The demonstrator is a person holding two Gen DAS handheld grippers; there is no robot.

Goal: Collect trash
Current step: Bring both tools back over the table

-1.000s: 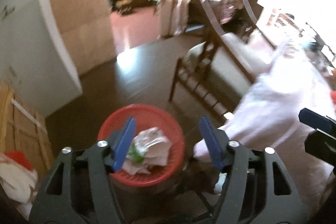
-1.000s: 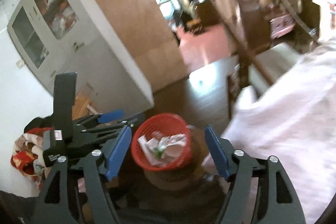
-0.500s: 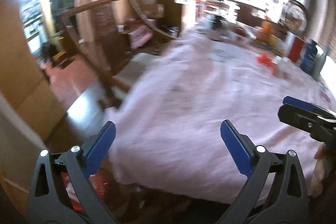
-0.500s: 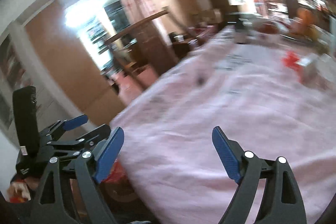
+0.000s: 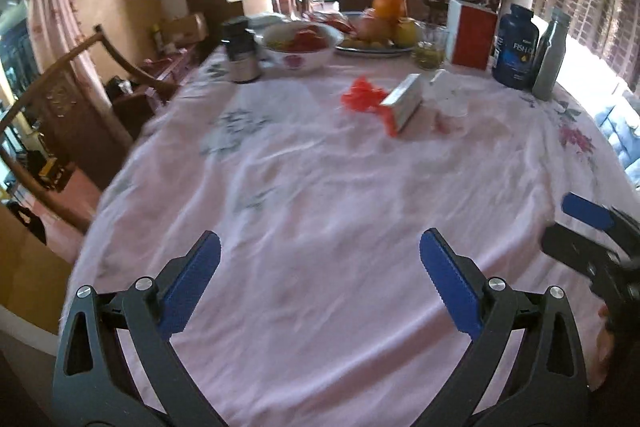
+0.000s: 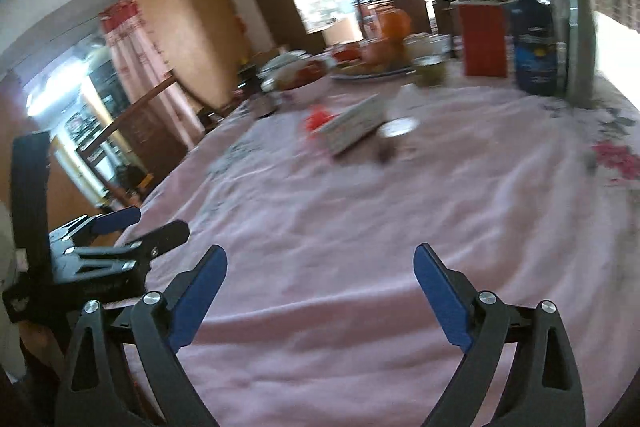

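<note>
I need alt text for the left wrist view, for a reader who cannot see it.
The open left tool hovers empty over a pink tablecloth. Farther on lie crumpled red trash and a small box; behind them stand a fruit plate and bottles.

On the table with the pink cloth (image 5: 320, 195) I count these things. There are two grippers, the left gripper (image 5: 320, 287) and the right gripper (image 6: 320, 295), and each has two blue fingers standing wide apart with nothing between them. There is one crumpled red wrapper (image 5: 362, 98), one small flat box (image 5: 404, 101) and one small plastic cup (image 5: 450, 115). At the far side stand one dark jar (image 5: 242, 57), one white bowl (image 5: 300, 45), one plate of fruit (image 5: 380, 31), one glass (image 5: 430, 49), one red and white carton (image 5: 472, 35), one blue bottle (image 5: 516, 47) and one grey bottle (image 5: 550, 55). One wooden chair (image 5: 76, 95) is beside the table at the left
</note>
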